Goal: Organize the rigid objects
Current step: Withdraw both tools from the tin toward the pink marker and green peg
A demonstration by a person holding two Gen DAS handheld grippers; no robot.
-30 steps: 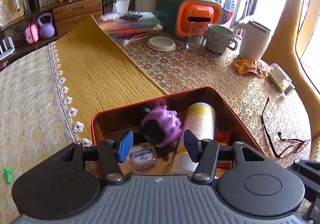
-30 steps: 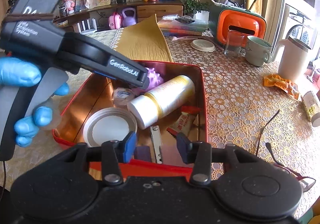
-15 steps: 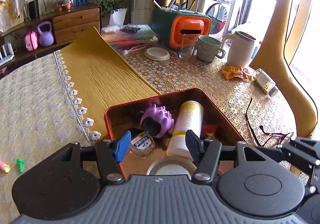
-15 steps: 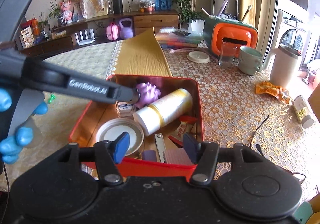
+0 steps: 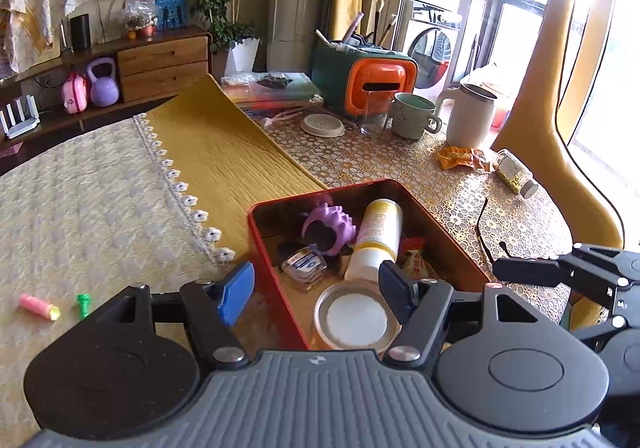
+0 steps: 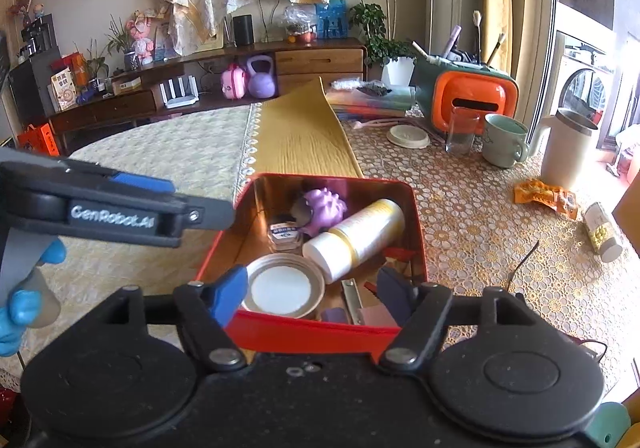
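Above the red tin point(image 6: 320, 332), both my grippers, left point(image 5: 316, 294) and right point(image 6: 316, 294), have just been opening, nothing between them. Bottle point(image 6: 356, 238), lid point(image 6: 282, 290) lie inside. Pink tube point(image 5: 38, 306) remains on cloth; approach low, centred.

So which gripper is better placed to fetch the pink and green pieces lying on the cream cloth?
Left. The pink piece and green piece lie just beside the left gripper, outside the red tin. The right gripper, also open and empty, faces the tin.
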